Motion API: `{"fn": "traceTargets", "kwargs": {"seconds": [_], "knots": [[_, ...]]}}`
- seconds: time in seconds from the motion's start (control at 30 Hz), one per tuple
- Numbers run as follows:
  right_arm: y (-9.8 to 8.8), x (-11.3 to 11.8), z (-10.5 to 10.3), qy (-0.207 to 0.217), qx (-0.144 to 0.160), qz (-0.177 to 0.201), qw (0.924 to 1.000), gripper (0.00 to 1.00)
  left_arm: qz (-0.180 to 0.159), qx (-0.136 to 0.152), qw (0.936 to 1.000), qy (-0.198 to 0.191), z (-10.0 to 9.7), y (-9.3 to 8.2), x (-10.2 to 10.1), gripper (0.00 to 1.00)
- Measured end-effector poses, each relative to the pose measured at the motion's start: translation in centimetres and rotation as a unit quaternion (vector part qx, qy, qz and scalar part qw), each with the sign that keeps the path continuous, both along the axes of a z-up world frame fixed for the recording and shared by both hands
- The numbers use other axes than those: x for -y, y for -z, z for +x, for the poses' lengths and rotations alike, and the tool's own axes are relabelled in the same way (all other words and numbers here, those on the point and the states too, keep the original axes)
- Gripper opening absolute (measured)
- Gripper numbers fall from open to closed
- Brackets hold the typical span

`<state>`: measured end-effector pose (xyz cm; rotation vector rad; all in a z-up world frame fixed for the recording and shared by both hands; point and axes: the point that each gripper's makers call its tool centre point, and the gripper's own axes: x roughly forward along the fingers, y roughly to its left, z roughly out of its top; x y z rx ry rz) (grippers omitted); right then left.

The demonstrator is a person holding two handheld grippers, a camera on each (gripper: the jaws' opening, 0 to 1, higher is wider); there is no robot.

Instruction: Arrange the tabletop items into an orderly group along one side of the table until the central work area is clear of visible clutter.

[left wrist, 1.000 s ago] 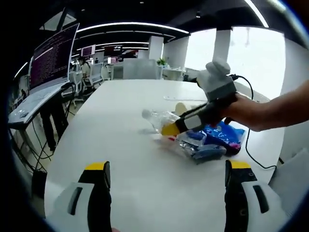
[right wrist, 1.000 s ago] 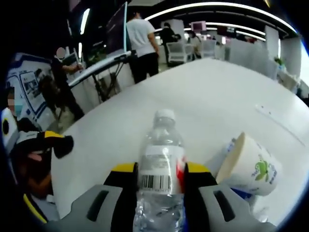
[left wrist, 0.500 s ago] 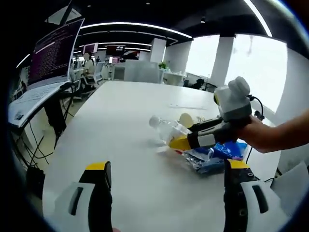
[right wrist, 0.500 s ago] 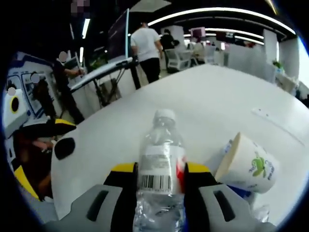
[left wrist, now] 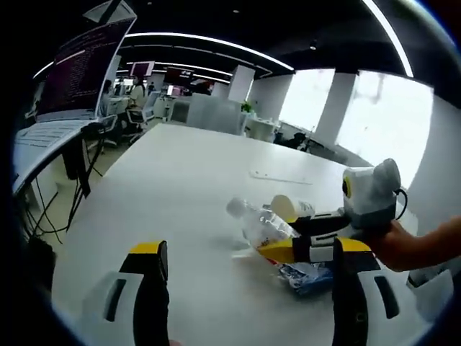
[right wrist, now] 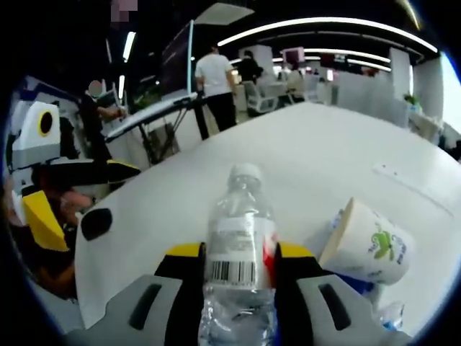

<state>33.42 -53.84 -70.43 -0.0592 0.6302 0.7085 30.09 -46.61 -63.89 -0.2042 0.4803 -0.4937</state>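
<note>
The right gripper view looks along a clear plastic water bottle (right wrist: 240, 252) clamped between the yellow-tipped jaws of the right gripper (right wrist: 240, 268), its white cap pointing away across the white table (right wrist: 324, 144) and its barcode label facing the camera. Just to the right of the bottle a paper cup (right wrist: 366, 244) with a green leaf print lies on its side, its open mouth turned toward the bottle, and a crumpled clear-and-blue wrapper (right wrist: 389, 313) shows below it near the table's near edge. At the left of this view the left gripper (right wrist: 54, 194) hangs beyond the table's edge, a hand around its handle. Behind the far edge a person in a white shirt (right wrist: 216, 83) stands by a desk with a monitor. In the left gripper view the left gripper's (left wrist: 245, 270) jaws stand wide apart with nothing between them, over bare tabletop (left wrist: 180, 180). Ahead and to the right, the right gripper (left wrist: 310, 249) grips the bottle (left wrist: 256, 222) low over the table, with the paper cup (left wrist: 290, 207) just behind it and blue packaging (left wrist: 306, 274) beneath.
</note>
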Motion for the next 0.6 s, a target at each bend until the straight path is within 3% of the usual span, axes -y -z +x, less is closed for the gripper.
{"fn": "traceTargets", "kwargs": {"seconds": [0.6], "knots": [[-0.4,0.3,-0.1,0.004,0.019,0.009,0.9998,0.33,-0.061,-0.028,0.9976,-0.016,3.3,1.5,1.4,0.90]]}}
